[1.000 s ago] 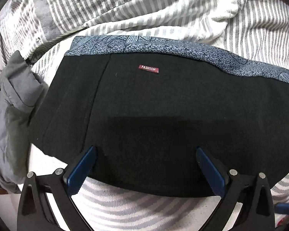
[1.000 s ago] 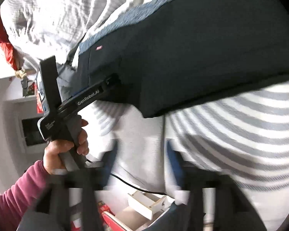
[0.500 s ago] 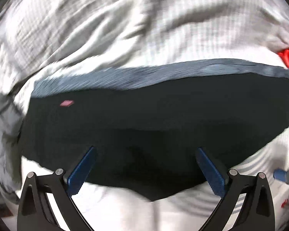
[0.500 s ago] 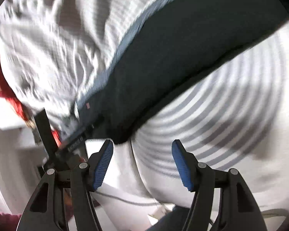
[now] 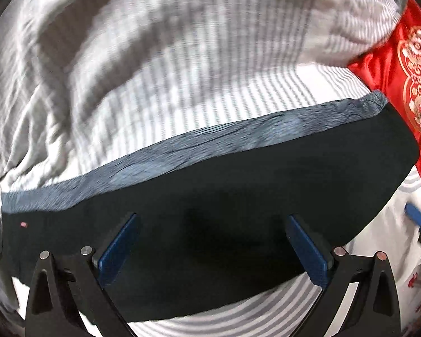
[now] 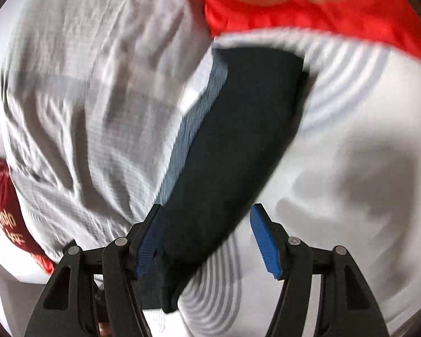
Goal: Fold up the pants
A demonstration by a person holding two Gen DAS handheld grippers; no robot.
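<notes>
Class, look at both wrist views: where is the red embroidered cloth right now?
The red embroidered cloth sits at the left wrist view's right edge, beside the black pants on the striped bedding; in the right wrist view it lies along the top.

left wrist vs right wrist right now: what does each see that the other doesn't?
Left wrist only: the small red label near the pants' left end, and a blue pad of the other gripper at the right edge.

Right wrist only: a dark red cloth with pale lettering at the left edge.

Both: the black pants with a blue-grey patterned band lying on the striped bedding, the red embroidered fabric, and open fingers: left gripper, right gripper, neither visibly pinching cloth.
</notes>
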